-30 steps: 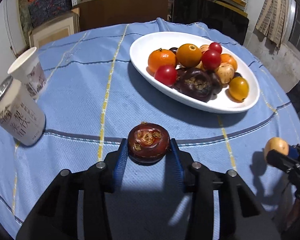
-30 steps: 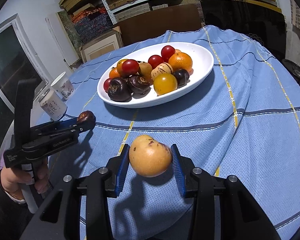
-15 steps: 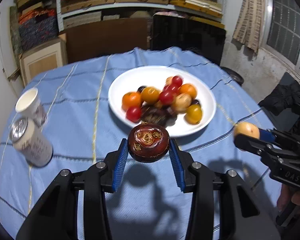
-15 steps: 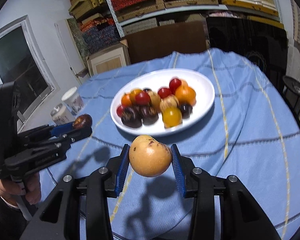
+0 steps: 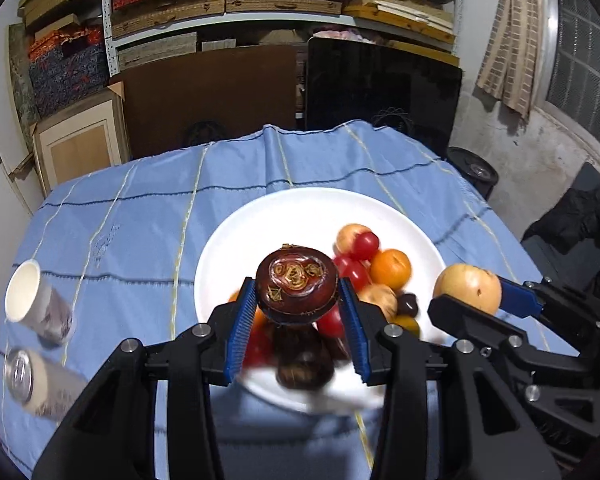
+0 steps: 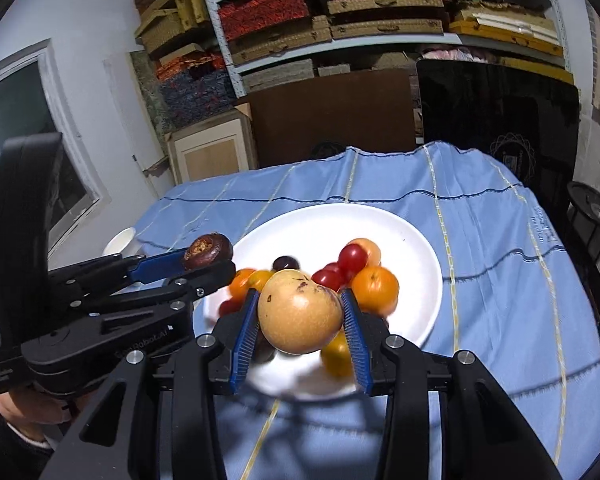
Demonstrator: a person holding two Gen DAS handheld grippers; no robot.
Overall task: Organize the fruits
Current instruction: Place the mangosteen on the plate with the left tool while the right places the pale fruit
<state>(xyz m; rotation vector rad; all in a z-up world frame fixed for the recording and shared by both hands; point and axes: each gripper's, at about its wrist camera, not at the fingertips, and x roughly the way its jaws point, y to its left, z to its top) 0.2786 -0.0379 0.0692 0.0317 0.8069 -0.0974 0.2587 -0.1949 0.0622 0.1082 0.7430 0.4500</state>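
Item: my left gripper (image 5: 297,312) clamped a dark mangosteen (image 5: 297,289) above the white plate (image 5: 312,208), hiding the blurred fruit below. Item: my right gripper (image 6: 300,326) pinched a tan pear (image 6: 300,311), covering the plate's near rim. Left view alone showed the can (image 5: 40,384) and whole paper cup (image 5: 36,306); right view alone showed my hand (image 6: 16,412).

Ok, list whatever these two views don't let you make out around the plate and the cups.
- Left wrist view: fruit at the near side of the white plate is motion-blurred and covered by the held mangosteen.
- Right wrist view: the held pear hides fruit behind it.
- Right wrist view: the paper cup is mostly behind the left gripper.
- Left wrist view: the can's print is blurred.
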